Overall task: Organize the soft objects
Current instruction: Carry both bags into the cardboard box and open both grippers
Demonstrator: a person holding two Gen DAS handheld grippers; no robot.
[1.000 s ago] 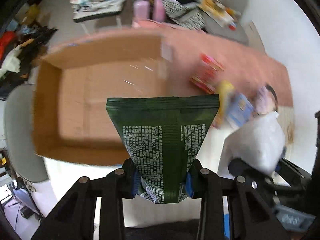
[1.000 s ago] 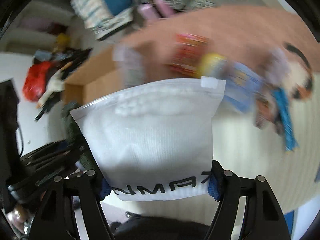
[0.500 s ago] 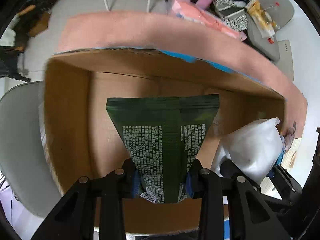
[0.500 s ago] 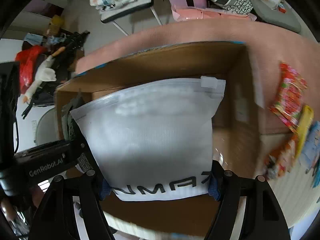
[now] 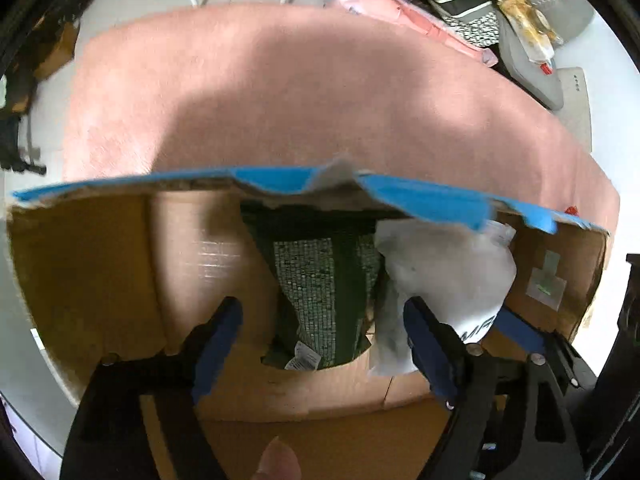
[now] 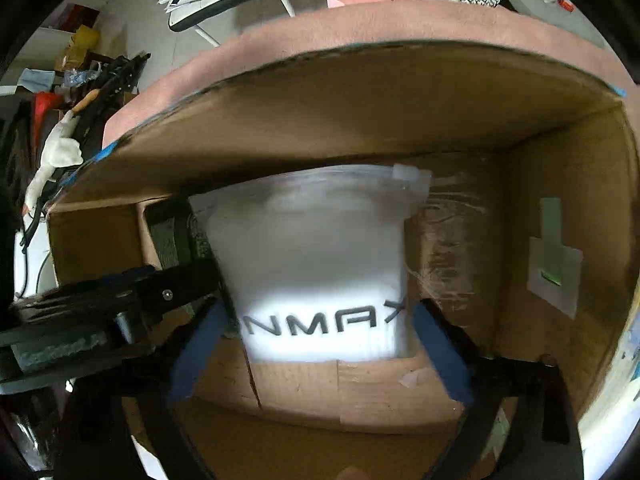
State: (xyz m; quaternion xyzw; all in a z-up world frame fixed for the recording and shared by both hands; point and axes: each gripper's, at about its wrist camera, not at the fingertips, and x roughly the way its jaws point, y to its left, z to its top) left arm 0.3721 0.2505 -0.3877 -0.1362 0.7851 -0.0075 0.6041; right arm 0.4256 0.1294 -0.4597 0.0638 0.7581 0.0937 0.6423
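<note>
Inside the cardboard box (image 5: pixel 100 264), against its far wall, the dark green pouch (image 5: pixel 324 292) and the white zip bag (image 6: pixel 320 264) stand side by side, touching along one edge; the box itself rests on a pink-covered tabletop (image 5: pixel 320 92). Each hand-held gripper is spread wide and holds nothing: the left hand-held gripper (image 5: pixel 324 344) has its blue pads on either side of the green pouch with clear gaps, and the right hand-held gripper (image 6: pixel 316 344) flanks the white bag's lower corners, seemingly without pinching them. By my reading the step in hand is the release and retreat; doing it well means drawing both tools straight back along their fingers, without sideways sweep, since the two packs lean on the wall and on each other and would likely slump if nudged; the left tool's right finger (image 5: pixel 432 352) sits close to the white bag, so a small lift first seems wise; the torn blue-taped rim (image 5: pixel 420 196) overhangs the packs, so rising too steeply risks catching it.
</note>
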